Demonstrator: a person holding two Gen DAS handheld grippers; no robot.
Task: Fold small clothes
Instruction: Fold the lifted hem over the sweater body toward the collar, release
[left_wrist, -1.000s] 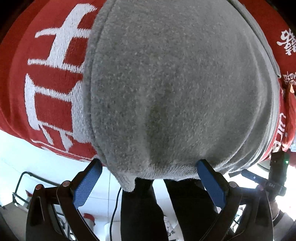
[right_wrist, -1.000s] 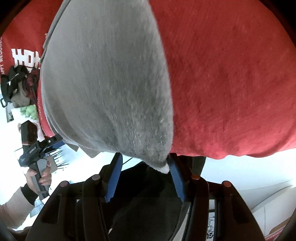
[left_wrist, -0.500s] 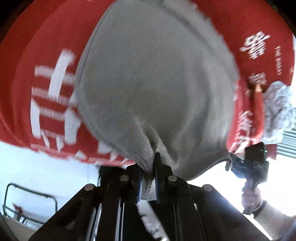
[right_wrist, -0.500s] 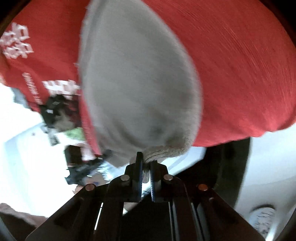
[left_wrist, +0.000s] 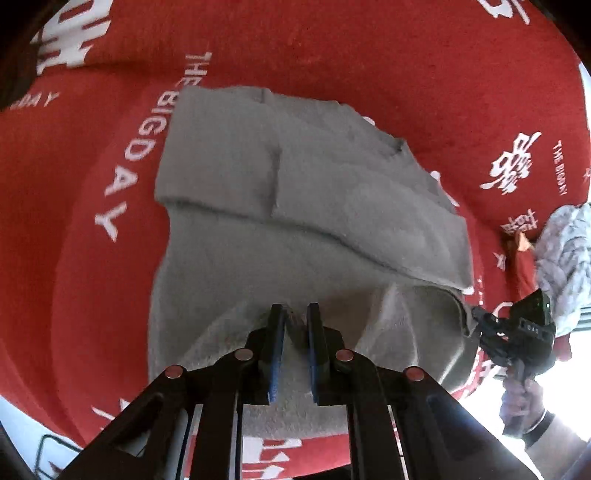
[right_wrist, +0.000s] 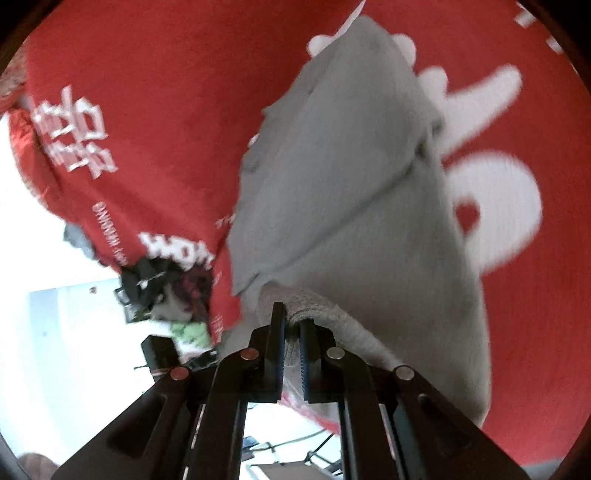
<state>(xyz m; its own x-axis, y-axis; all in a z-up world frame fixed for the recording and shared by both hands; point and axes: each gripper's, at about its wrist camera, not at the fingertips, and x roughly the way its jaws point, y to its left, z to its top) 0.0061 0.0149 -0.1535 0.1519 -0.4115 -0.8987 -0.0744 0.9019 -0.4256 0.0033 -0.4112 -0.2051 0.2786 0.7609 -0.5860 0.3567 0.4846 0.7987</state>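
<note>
Two garment piles (left_wrist: 565, 254) (right_wrist: 162, 288) beside red cloth (left_wrist: 110, 295).

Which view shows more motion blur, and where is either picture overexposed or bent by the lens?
Right wrist view: more blurred, the grey garment and cloth lettering smeared; bright room at lower left washed out. Left wrist view: sharper, glare at right edge; red cloth bulges with fisheye curvature.

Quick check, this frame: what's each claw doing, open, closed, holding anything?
Left claw: closed on the near edge of the grey garment.
Right claw: closed on the same garment's near edge, pinching a fold.
</note>
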